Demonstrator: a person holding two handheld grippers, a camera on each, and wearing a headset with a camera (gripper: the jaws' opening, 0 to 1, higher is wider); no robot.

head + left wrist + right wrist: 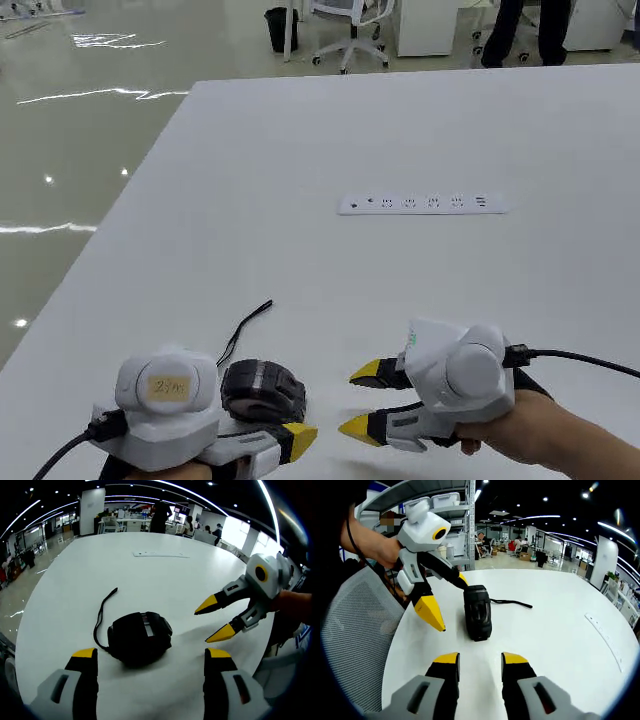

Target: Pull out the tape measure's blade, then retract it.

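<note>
Resting on the white table (330, 150), the black tape measure (262, 390) sits free of both tools, and everything else is placed from it. Its thin black wrist strap (245, 325) trails off its far left side and lies loose on the tabletop. The left gripper (150, 654) is just on the near side of the tape measure. Its yellow-tipped jaws are spread wider than the case, which lies just ahead of the tips and centred on the gap; they have hold of nothing. In the right gripper view one of those jaws runs very close to the case, and I cannot tell whether it touches. The right gripper (360, 402) is to the right of the tape measure, a little apart from it, tips pointing at it. Its jaws are parted less widely than the left's, with nothing between them. A hand (520, 432) grips its body from behind. Well beyond the tape measure, toward its far right, a white power strip (422, 204) lies flat on the table.
</note>
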